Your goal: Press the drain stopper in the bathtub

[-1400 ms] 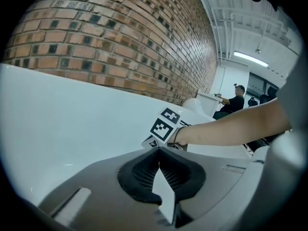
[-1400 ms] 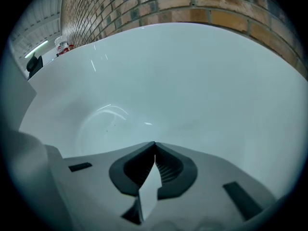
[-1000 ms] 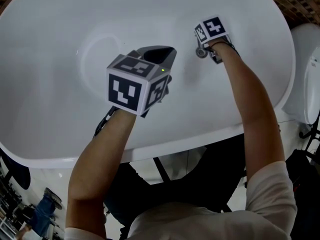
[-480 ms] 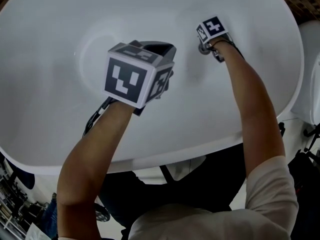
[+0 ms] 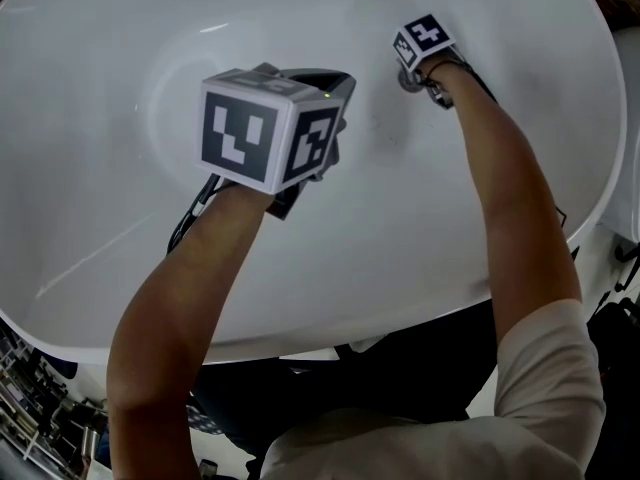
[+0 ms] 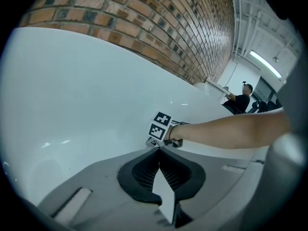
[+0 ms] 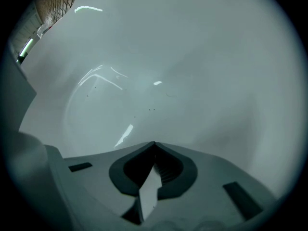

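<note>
The drain stopper (image 5: 407, 80), a small round metal piece, is sitting on the floor of the white bathtub (image 5: 120, 218), toward the far right of the basin in the head view, and the right gripper is partly covering it from above. The right gripper (image 7: 154, 142) is pointing down into the tub right at the stopper with its tongs pinched together, tips meeting and holding nothing; its own view is showing only glossy white tub surface ahead, so whether the tips are touching the stopper cannot be told. The right forearm (image 5: 500, 198) is reaching deep over the rim. The left gripper (image 6: 158, 147) is hovering higher, well to the left of the stopper, its tongs also closed on nothing and aiming toward the right gripper. A brick wall (image 6: 144, 23) is rising behind the tub.
</note>
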The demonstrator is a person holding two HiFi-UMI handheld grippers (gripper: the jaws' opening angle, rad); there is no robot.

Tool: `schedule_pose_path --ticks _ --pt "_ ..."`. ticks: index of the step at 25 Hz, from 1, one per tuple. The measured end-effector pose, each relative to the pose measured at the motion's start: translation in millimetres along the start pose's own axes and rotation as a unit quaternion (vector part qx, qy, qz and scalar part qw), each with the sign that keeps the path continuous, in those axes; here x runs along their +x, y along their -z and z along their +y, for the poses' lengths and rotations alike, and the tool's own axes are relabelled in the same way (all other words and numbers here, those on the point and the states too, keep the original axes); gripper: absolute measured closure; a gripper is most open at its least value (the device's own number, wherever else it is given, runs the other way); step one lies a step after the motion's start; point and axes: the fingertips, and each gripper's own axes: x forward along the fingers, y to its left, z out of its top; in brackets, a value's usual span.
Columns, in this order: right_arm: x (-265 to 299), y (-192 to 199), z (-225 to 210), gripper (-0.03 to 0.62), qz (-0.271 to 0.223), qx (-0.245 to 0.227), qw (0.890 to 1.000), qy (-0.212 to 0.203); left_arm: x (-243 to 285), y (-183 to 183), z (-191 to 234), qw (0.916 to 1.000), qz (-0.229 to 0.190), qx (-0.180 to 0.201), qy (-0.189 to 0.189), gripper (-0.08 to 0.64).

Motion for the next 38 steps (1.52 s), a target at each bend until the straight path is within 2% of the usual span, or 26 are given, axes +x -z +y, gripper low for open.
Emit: schedule_pose_path --ticks 9,17,22,25,28,33,38 --pt "36.3 38.3 -9.6 0.577 0.06 -0.016 0.998 -0.003 21.6 34.6 9.2 0.9992 0.027 -0.028 0.004 0.554" --pt "47.0 47.9 -10.1 0.577 0.074 -0.021 0.997 0.001 27.4 49.6 8.1 0.9981 0.04 -0.045 0.009 0.554" --pt "45.0 47.8 -10.9 0.577 0.069 -0.014 0.998 -0.001 21.8 40.2 9.9 0.9983 0.055 -0.022 0.001 0.554" --pt "43.5 44.3 -5.8 0.577 0.066 -0.009 0.998 -0.006 20.6 28.2 10.1 0.9966 0.082 0.003 -0.008 0.554" --pt "43.2 47.4 -9.1 0.577 0.062 -0.001 0.998 -0.012 31.5 8.1 -4.8 0.9975 0.07 0.014 0.004 0.554" --pt "46.1 49.0 -9.3 0.577 0.059 0.005 0.998 -0.027 54.3 15.5 -10.7 0.9927 0.11 0.049 0.004 0.552" --pt "46.4 46.6 -2.5 0.577 0.057 0.014 0.997 -0.044 60.1 26.2 -9.9 0.9934 0.109 0.032 0.015 0.554"
